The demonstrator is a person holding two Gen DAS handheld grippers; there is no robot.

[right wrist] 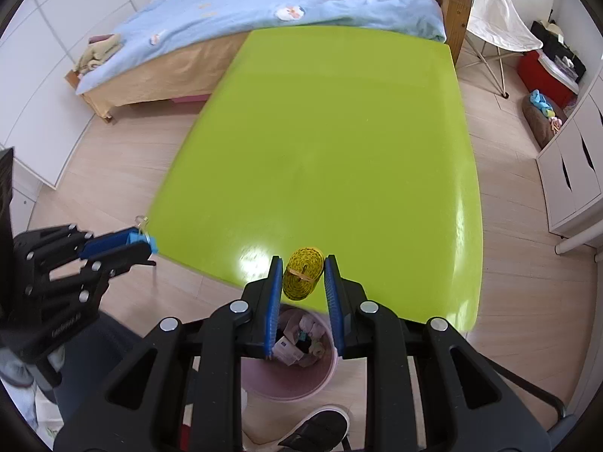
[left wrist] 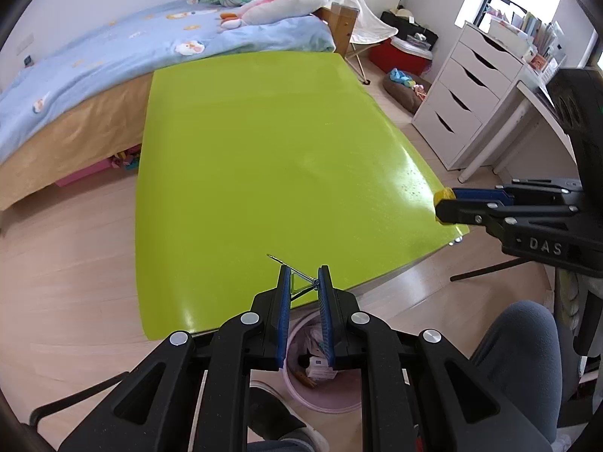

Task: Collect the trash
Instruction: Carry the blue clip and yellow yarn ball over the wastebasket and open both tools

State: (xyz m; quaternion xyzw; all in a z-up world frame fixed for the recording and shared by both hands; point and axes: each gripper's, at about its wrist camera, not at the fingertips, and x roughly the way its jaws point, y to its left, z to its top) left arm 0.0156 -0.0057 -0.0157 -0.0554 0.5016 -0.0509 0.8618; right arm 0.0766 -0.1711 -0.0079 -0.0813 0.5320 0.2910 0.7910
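Plastic, glossy and lime green, the table top (left wrist: pixel 271 158) fills the middle of both views, its rounded near edge catching a white glare. Low in the left wrist view, the left gripper (left wrist: pixel 304 282) has its blue ribbed pads narrowly parted and pinched on a metal binder clip (left wrist: pixel 301 281); thin wire handles poke out toward the upper left, past the tips. From the right wrist view the same clip shows a light blue body at the tips, lower left of frame.

Right gripper (right wrist: pixel 303 277), at the bottom centre of its own view, stands a little wider, its pads closed against the sides of a coiled yellow tape measure (right wrist: pixel 303 274), a flat-wound roll with dark markings and a rubber band across it. In the left wrist view only its yellow edge shows at the right.

Below both pairs of fingers sits a round pink trash bin (right wrist: pixel 290 384), smooth-walled, holding crumpled paper and small boxes. It stands on pale wood-plank floor (right wrist: pixel 113 173) just beside the table's near edge.
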